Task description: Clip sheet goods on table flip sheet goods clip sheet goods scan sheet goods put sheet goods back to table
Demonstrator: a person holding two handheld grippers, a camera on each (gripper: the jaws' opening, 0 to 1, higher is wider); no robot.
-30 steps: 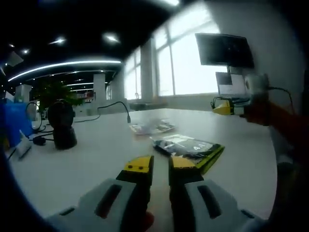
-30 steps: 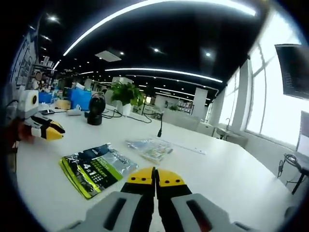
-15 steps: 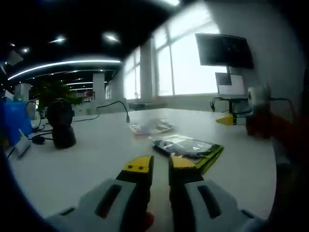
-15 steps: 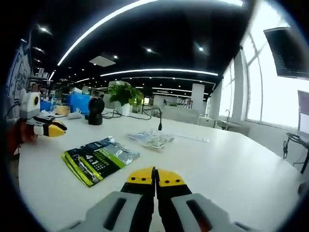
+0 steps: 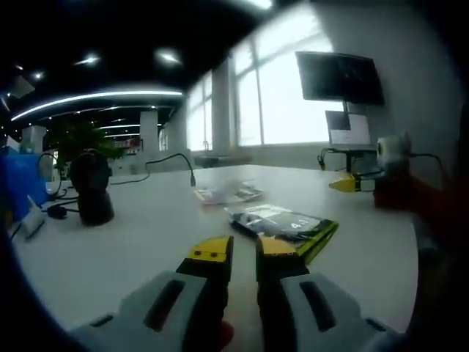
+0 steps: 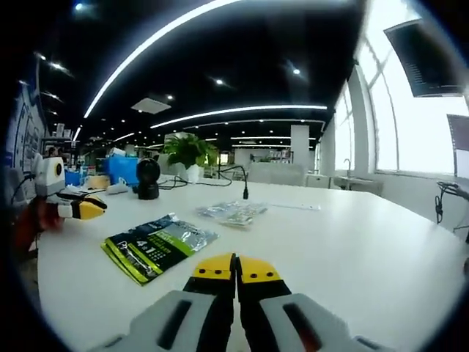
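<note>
Left gripper view, catalogued left to right. A black round device point(image 5: 91, 196) is standing at the left of the frame with cables point(image 5: 172, 163) trailing across the white surface point(image 5: 132, 242) beside it. A clear packet point(image 5: 227, 193) is lying at centre, further back. The green-and-black sheet goods point(image 5: 287, 226) is lying flat just right of centre, ahead of the left gripper point(image 5: 244, 251), whose jaws are standing slightly apart with nothing between them. The right gripper point(image 5: 353, 183) is hovering at the right of the frame, apart from the pack.

Right gripper view, same order. The left gripper point(image 6: 82, 208) is showing at the left edge. The sheet goods point(image 6: 158, 245) is resting lower left of centre on the surface point(image 6: 352, 249), the clear packet point(image 6: 234, 213) beyond it at centre, a potted plant point(image 6: 189, 154) far behind. The right gripper point(image 6: 235, 268) is sitting at bottom centre with its jaws pressed together on nothing.

Progress, by judgement: neither gripper is touching the pack, so the first clip is not yet done; flip, second clip, scan and return all appear outstanding.
</note>
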